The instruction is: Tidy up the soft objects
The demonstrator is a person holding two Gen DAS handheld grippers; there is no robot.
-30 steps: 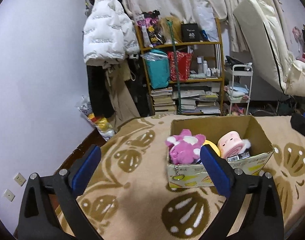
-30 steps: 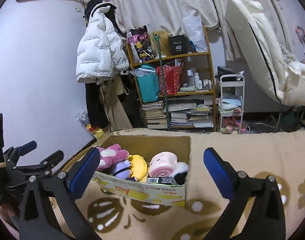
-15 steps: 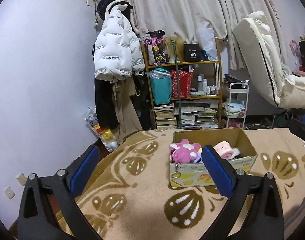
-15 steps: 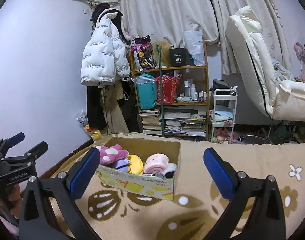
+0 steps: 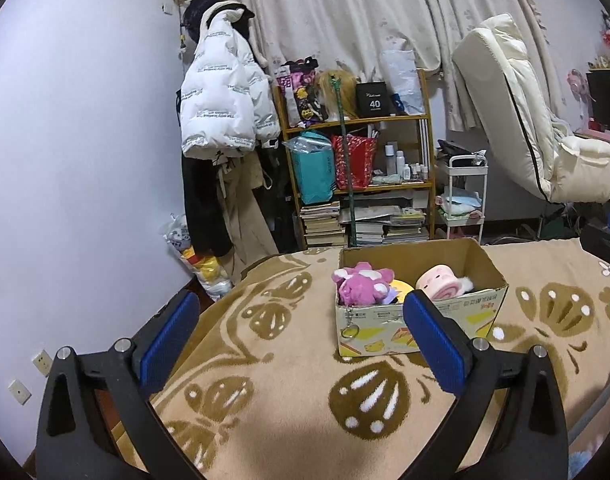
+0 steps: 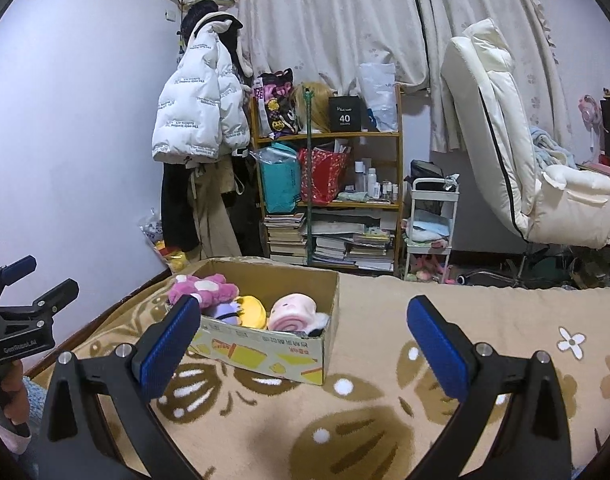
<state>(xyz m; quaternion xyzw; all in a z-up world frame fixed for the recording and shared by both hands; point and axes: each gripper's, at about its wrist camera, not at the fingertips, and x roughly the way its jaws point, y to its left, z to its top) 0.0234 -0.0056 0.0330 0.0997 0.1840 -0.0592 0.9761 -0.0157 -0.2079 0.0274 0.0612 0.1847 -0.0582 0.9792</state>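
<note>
Soft toys fill a cardboard box (image 5: 419, 320) that stands on a bed covered by a tan blanket (image 5: 265, 380) with brown leaf and flower shapes. Inside the box, a pink plush (image 5: 361, 286) with white patches lies at the end nearest the purple wall. Beside it, toward the middle of the box, sits a yellow plush (image 6: 249, 310), and a purple-and-white bit shows between the two in the right wrist view. A pale pink rolled plush (image 5: 441, 282) with a drawn face lies next, with white fluff at its far side. A metal key ring (image 5: 348, 330) hangs down the outer face of the box below the pink plush.

The left gripper (image 5: 297, 344) hovers above the blanket on the near side of the box, its blue-padded fingers (image 5: 167, 340) spread wide with nothing between them. The right gripper (image 6: 301, 348) also hangs near the box, over the blanket, fingers (image 6: 437, 350) wide apart and empty. In the right wrist view the left gripper appears at the edge, well apart from the box.

Beyond the box stands a wooden shelf (image 6: 329, 184) loaded with bags, bottles and stacked books. A white puffer jacket (image 5: 221, 100) hangs on the wall to one side of it, a white trolley (image 6: 431, 220) stands on the other, and a cream recliner chair (image 6: 517, 140) leans back past the trolley.
</note>
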